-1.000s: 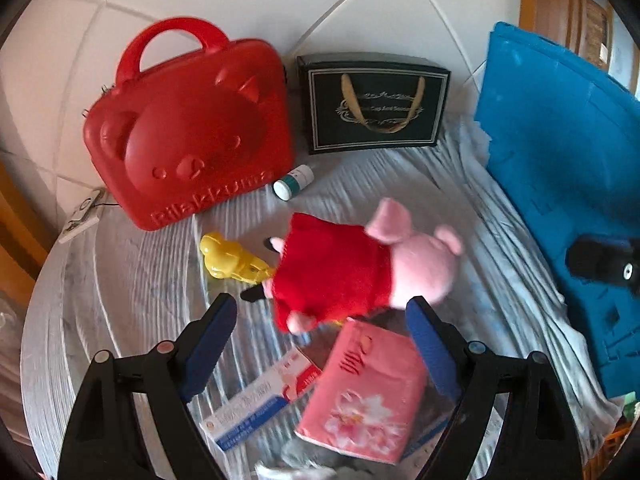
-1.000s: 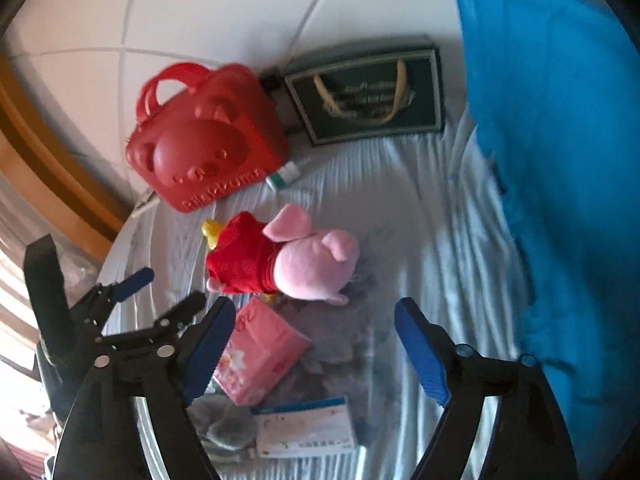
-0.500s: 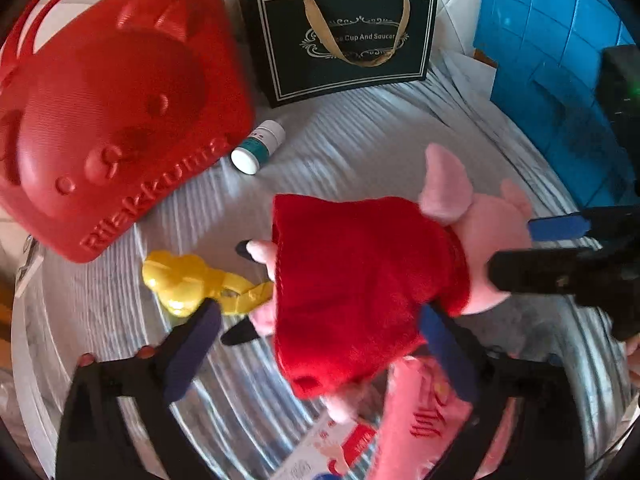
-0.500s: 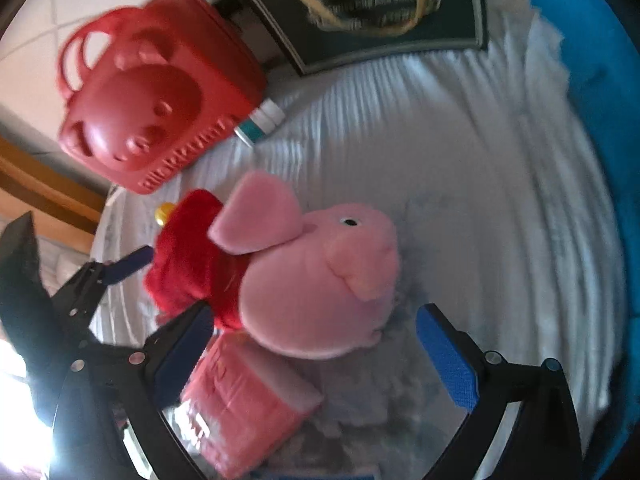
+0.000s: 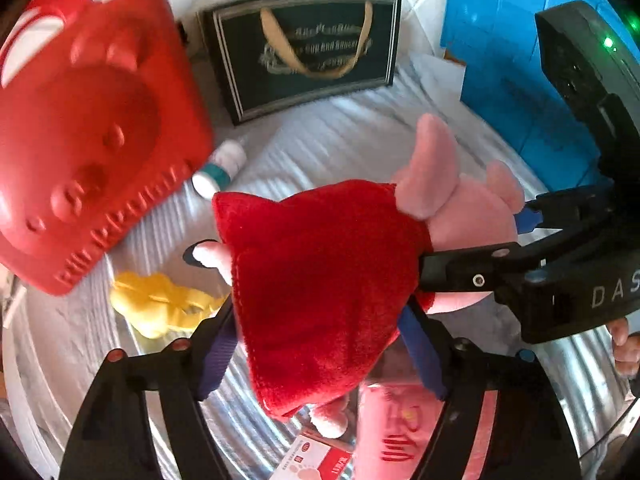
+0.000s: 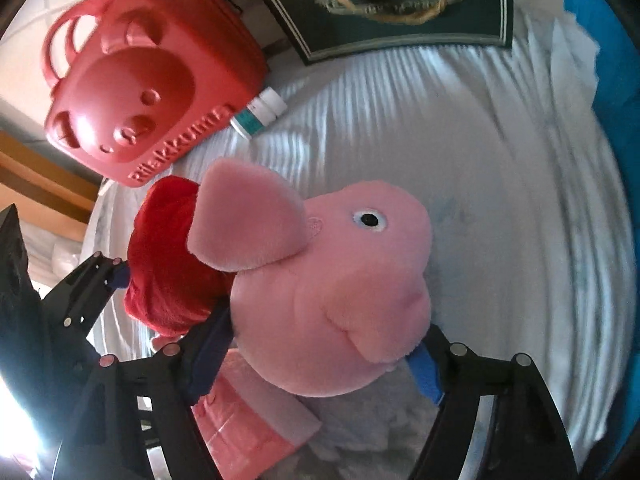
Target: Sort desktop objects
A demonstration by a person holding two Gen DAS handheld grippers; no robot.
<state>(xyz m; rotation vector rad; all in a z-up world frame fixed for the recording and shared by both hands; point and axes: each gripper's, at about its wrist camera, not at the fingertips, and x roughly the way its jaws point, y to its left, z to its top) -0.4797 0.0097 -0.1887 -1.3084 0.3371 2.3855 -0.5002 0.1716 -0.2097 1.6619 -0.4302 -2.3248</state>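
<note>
A soft plush pig [image 6: 332, 292], pink fuzzy head and red velvety dress [image 5: 320, 292], lies mid-desk on a ribbed white cloth [image 6: 500, 184]. The left gripper [image 5: 320, 356] straddles the dress, the right gripper [image 6: 316, 364] the head; both pairs of jaws are closing with the pig between them, blue pads at its sides, though firm pressing cannot be told. Near the back edge stand a glossy red moulded bear case [image 6: 144, 96] and a dark gift bag [image 5: 304, 52], a small bottle [image 6: 260, 114] lying beside the case. A yellow toy [image 5: 160, 304] and pink tissue pack [image 6: 248, 428] crowd the pig.
</note>
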